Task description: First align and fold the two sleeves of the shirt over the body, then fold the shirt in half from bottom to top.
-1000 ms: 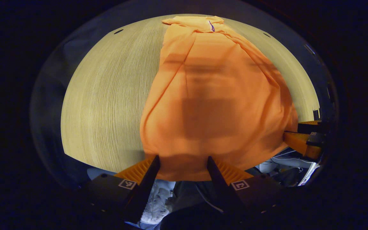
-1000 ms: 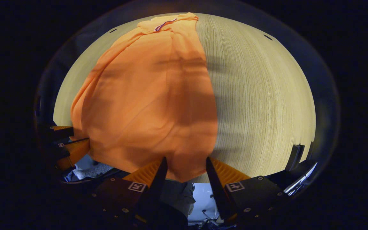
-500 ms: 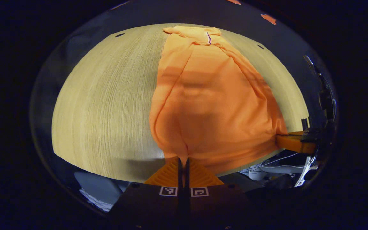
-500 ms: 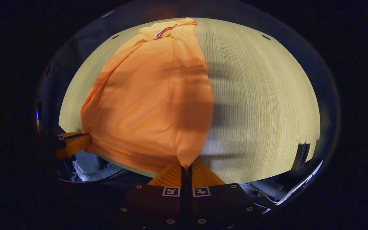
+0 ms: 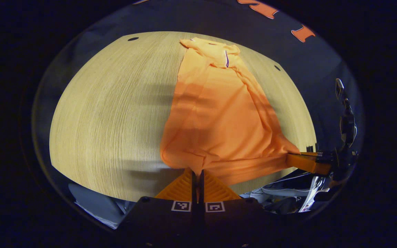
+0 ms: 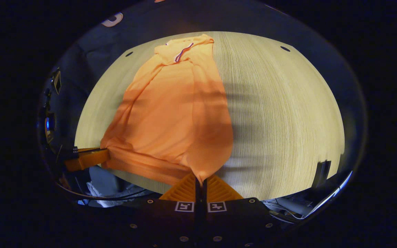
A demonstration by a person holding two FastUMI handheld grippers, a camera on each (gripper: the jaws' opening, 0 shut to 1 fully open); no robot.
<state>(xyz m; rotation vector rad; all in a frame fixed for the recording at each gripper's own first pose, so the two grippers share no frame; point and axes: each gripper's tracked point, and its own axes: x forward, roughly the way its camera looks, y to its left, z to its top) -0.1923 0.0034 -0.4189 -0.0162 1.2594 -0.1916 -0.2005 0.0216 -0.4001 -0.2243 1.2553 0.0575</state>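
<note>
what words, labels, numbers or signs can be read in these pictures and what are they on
No readable text.
Left gripper: two square black-and-white code markers on its body; patterns, not words.
Right gripper: the same kind of marker pair, with no words.
Orange shirt: a thin dark stripe at the collar, with no lettering to make out on it.
Wooden table: dark round holes near its far edge, unmarked.

No readable text or labels.

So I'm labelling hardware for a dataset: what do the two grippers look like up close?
Each gripper, left and right, has two wedge-shaped fingers with ribbed faces on a dark block body. Each finger's base carries a small square black-and-white marker; the right body also shows round screws.
</note>
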